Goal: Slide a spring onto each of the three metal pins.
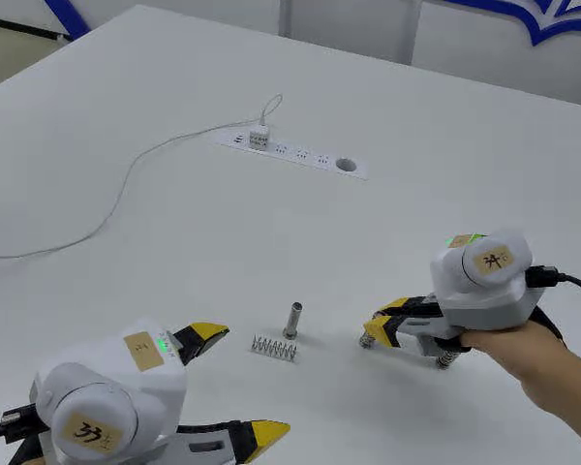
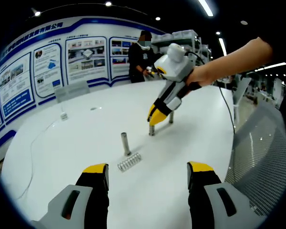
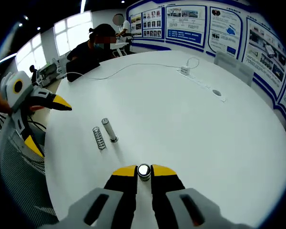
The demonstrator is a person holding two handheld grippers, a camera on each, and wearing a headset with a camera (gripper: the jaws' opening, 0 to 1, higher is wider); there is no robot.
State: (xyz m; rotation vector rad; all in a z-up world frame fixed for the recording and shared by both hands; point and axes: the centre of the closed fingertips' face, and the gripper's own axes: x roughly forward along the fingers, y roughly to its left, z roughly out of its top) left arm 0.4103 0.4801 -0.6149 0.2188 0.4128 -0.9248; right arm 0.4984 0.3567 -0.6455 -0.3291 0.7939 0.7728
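Note:
A bare metal pin stands upright mid-table. Just beside it a loose spring lies flat. My left gripper hovers open near the table's front edge, short of both, with nothing between its jaws. My right gripper is shut on a second pin, which has a spring around its foot. A third pin with a spring stands under the right gripper's body.
A white power strip with a plugged adapter and a long cable lies at the far side of the white table. A person sits beyond the table. A mesh chair is at the right.

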